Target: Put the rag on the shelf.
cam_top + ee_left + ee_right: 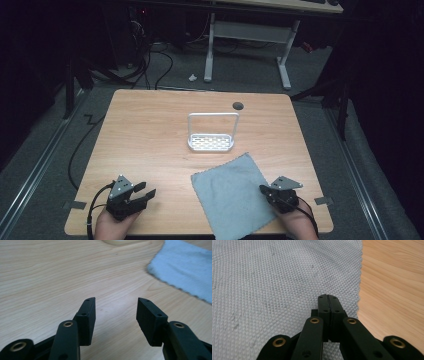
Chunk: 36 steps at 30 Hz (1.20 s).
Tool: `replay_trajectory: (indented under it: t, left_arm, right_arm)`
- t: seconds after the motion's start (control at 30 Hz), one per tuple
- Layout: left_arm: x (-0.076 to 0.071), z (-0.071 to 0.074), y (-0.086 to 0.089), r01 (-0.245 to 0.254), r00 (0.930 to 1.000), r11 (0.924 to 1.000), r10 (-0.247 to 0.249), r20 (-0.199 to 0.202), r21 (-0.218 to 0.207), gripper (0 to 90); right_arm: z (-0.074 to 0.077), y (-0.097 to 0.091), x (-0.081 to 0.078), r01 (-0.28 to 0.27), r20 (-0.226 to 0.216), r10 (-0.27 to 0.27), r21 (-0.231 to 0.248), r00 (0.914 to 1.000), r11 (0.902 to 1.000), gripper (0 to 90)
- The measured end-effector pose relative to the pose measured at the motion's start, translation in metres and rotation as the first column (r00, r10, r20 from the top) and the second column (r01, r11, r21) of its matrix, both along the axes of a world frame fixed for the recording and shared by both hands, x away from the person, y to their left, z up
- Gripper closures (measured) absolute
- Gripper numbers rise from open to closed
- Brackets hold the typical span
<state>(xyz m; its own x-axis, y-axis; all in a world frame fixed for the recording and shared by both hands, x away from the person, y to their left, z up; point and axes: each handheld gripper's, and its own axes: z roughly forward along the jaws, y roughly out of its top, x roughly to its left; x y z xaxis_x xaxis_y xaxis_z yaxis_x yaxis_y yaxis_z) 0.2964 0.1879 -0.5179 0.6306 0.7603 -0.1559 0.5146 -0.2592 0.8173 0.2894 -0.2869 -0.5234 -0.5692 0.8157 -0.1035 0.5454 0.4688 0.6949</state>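
A grey cloth (231, 192) lies flat on the wooden table (145, 130), near the front edge and right of centre. At its right edge my right gripper (263, 189) rests low, its jaws shut over the woven surface (274, 277) with nothing seen between them (328, 296). My left gripper (148, 190) sits at the front left, open, with bare wood between its fingertips (116, 301). The cloth's left edge (185, 265) lies off to its right. A white perforated rack (212, 143) with a tall wire handle stands behind the cloth, mid-table.
A dark round cable hole (238, 105) sits near the table's far edge. The rack's white rim (117, 241) lies ahead of the left gripper. Behind the table stands another desk with white legs (284, 65), with cables on the floor.
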Motion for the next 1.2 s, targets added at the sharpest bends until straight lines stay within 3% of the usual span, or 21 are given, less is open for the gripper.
replay_trajectory:
  t: [0.17,0.23,0.27,0.3,0.37,0.53,0.57,0.63,0.7,0.87,1.0,1.03,1.07,1.13,1.17,1.2]
  left_arm:
    - [-0.01,0.003,-0.023,0.064,0.9978,0.9976,-0.064,-0.018,-0.028,50.8]
    - [-0.015,0.003,-0.039,0.109,0.9927,0.9932,-0.111,-0.047,-0.041,53.3]
    - [-0.015,0.003,-0.039,0.109,0.9927,0.9932,-0.111,-0.047,-0.041,56.3]
    - [-0.02,0.003,-0.059,0.163,0.9832,0.9863,-0.165,-0.079,-0.026,61.1]
    - [-0.026,0.003,-0.078,0.209,0.9731,0.978,-0.208,-0.098,-0.009,70.1]
    - [-0.036,-0.003,-0.109,0.309,0.9423,0.9502,-0.301,-0.147,0.037,82.9]
    - [-0.037,-0.004,-0.112,0.323,0.9378,0.9453,-0.312,-0.152,0.048,82.9]
    - [-0.036,-0.008,-0.117,0.335,0.9357,0.938,-0.32,-0.15,0.09,82.9]
    - [-0.035,-0.009,-0.116,0.335,0.9357,0.9382,-0.321,-0.147,0.086,83.4]
    - [-0.011,-0.009,-0.106,0.26,0.9603,0.9605,-0.246,-0.131,0.099,83.7]
    - [0.011,-0.01,-0.097,0.182,0.9784,0.9782,-0.17,-0.117,0.1,83.6]
    - [0.011,-0.01,-0.097,0.182,0.9784,0.9782,-0.17,-0.117,0.1,83.6]
    - [0.018,-0.01,-0.092,0.147,0.9831,0.9853,-0.135,-0.123,0.087,83.2]
    - [0.021,-0.009,-0.088,0.129,0.9864,0.9886,-0.119,-0.113,0.079,79.1]
    - [0.021,-0.007,-0.086,0.116,0.9891,0.9911,-0.11,-0.098,0.064,75.4]
    - [0.023,-0.005,-0.085,0.112,0.9908,0.9919,-0.107,-0.084,0.06,74.0]
  right_arm:
    - [0.0,0.023,-0.005,-0.076,0.0,0.076,-0.005,0.9971,0.9971,90.0]
    - [0.0,0.03,-0.006,-0.099,0.002,0.099,-0.008,0.9951,0.995,90.0]
    - [0.0,0.033,-0.007,-0.105,-0.003,0.105,-0.009,0.9944,0.9944,90.0]
    - [0.0,0.035,-0.007,-0.109,-0.002,0.109,-0.009,0.994,0.994,90.0]
    - [0.0,0.037,-0.007,-0.118,0.0,0.118,-0.008,0.993,0.993,90.0]
    - [-0.001,0.037,-0.007,-0.121,0.001,0.121,0.001,0.9926,0.9926,90.0]
    - [-0.001,0.037,-0.007,-0.121,0.0,0.121,0.003,0.9927,0.9927,90.0]
    - [-0.001,0.037,-0.007,-0.121,-0.004,0.121,0.006,0.9927,0.9927,90.0]
    - [-0.001,0.036,-0.007,-0.12,-0.006,0.12,0.008,0.9928,0.9927,90.0]
    - [-0.001,0.037,-0.009,-0.13,-0.016,0.131,0.024,0.9913,0.9912,90.0]
    - [-0.001,0.045,-0.014,-0.173,-0.033,0.175,0.059,0.9841,0.9832,90.0]
    - [-0.001,0.045,-0.014,-0.173,-0.033,0.175,0.059,0.9841,0.9832,90.0]
    - [-0.001,0.05,-0.015,-0.192,-0.033,0.194,0.053,0.9804,0.9799,89.4]
    - [0.0,0.052,-0.015,-0.204,-0.02,0.205,0.048,0.9785,0.9778,87.7]
    - [0.001,0.051,-0.014,-0.207,-0.018,0.209,0.069,0.9777,0.9758,87.2]
    - [0.002,0.05,-0.012,-0.2,-0.022,0.204,0.122,0.9787,0.9721,87.0]
